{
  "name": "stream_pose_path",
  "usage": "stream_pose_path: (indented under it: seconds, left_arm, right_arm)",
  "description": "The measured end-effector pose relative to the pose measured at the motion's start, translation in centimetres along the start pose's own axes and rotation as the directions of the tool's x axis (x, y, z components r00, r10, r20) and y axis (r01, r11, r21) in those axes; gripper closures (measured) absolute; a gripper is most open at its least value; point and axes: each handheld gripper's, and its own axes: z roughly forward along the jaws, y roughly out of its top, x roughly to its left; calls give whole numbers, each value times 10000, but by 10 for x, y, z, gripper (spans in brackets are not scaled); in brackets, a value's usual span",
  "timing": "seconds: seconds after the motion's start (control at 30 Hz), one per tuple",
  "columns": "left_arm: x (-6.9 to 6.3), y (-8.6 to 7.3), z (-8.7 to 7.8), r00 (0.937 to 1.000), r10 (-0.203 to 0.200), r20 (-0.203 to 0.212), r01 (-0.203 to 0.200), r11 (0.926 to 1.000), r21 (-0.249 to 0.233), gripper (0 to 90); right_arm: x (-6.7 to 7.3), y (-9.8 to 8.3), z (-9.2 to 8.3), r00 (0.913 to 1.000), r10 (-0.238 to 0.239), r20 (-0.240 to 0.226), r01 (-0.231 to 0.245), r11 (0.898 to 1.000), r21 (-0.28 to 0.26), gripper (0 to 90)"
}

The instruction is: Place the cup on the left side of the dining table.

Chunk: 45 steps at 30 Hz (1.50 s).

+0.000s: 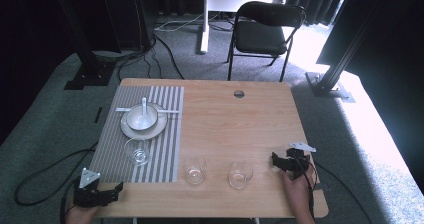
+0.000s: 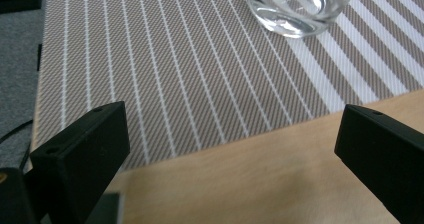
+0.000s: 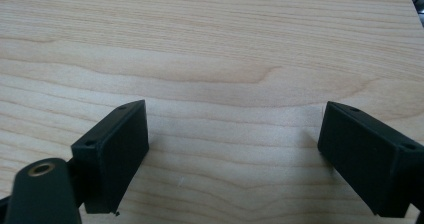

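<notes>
Three empty glasses stand upright, mouths up: one (image 1: 137, 151) on the striped mat (image 1: 165, 134), two (image 1: 194, 170) (image 1: 240, 174) on the bare tabletop (image 1: 240, 124) between both tongs. A bowl (image 1: 141, 117) holding a spoon (image 1: 145, 106) sits on a plate (image 1: 131, 130) behind them. Left tongs (image 1: 119, 186) and right tongs (image 1: 274, 159) are spread, holding nothing

A recording lab, clearly: black curtains (image 1: 30, 29) all round, metal rig stands (image 1: 82, 44), cables (image 1: 150, 54) across grey carpet (image 1: 50, 104), one folding chair (image 1: 265, 31), a staged wooden table (image 1: 240, 129).
</notes>
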Motion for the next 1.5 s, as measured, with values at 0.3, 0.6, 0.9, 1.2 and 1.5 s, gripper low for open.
stream_pose_path:
  seconds: [0.3, 0.6, 0.9, 1.2, 1.5]
  left_arm:
    - [4, -18, -13, 9999, 19, -106, -19, 10000, -70, 16]
    - [3, -31, -21, 9993, 141, -354, -152, 9994, -298, 16]
    - [13, -42, -36, 9889, -545, -1386, 441, 9960, -772, 17]
    - [11, -49, -35, 9821, -435, -1835, 352, 9982, -481, 17]
    - [9, -50, -34, 9811, -371, -1897, 290, 9985, -457, 17]
  right_arm:
    - [0, 0, 0, 10000, 0, 0, 0, 10000, 1, 123]
    - [0, 0, 0, 10000, 2, 0, -2, 10000, 1, 122]
    - [0, 0, 0, 10000, 0, 0, 0, 10000, 1, 123]
    - [0, 0, 0, 10000, 2, 1, -2, 10000, -1, 122]
    - [0, 0, 0, 10000, -1, 1, 1, 10000, 0, 123]
